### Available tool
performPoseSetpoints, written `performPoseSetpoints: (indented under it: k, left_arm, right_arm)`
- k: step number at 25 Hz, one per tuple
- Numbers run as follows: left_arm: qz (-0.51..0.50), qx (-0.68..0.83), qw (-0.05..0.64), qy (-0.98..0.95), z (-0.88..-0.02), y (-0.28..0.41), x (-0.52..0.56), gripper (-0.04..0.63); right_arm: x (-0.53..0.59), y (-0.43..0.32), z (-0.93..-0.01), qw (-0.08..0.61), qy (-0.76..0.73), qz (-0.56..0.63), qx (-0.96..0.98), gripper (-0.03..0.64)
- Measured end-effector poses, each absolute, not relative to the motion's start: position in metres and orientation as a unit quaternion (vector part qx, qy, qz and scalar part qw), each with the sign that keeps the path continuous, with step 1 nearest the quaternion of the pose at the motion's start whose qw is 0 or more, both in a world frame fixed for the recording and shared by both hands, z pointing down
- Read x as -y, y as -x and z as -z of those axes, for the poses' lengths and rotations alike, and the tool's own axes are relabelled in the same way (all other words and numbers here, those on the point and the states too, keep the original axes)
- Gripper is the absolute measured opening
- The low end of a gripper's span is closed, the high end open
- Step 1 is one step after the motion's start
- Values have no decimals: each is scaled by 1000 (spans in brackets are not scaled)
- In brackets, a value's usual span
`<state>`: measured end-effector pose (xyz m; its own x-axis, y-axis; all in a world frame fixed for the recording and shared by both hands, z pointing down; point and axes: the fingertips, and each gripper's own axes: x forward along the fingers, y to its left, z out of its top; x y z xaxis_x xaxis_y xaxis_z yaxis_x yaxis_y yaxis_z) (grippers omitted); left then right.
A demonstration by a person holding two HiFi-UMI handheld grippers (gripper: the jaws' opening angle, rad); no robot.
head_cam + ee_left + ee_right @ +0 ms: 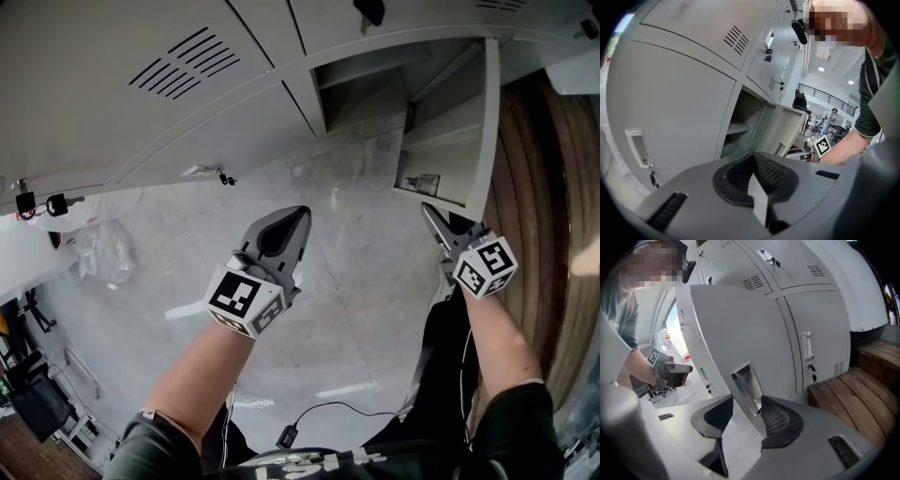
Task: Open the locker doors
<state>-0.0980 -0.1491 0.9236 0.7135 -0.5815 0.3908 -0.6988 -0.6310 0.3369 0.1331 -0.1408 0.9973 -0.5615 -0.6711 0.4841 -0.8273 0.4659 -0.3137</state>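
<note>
- The open locker door point(442, 155) stands upright, its long axis vertical, swung out from the lockers point(141, 103) with its free edge towards the person.
- The right gripper point(746, 404) has its jaws apart, straddling that edge at the metal handle point(747, 383).
- The left gripper point(752, 157) has its jaws together and empty, clear of the lockers.

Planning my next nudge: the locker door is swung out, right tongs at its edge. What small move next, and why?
Probably draw the right tongs straight back off the locker door. It already stands wide open, the tongs are open astride its edge by the recessed handle, and the neighbouring door is still shut.
</note>
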Motion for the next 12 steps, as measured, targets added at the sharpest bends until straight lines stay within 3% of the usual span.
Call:
performPoseSetpoints:
  k: [12]
  left_arm:
    - [-125,350,240,-897,-927,85,146,5]
  right_arm:
    - [126,-186,-993,182,-449,-227,845,186]
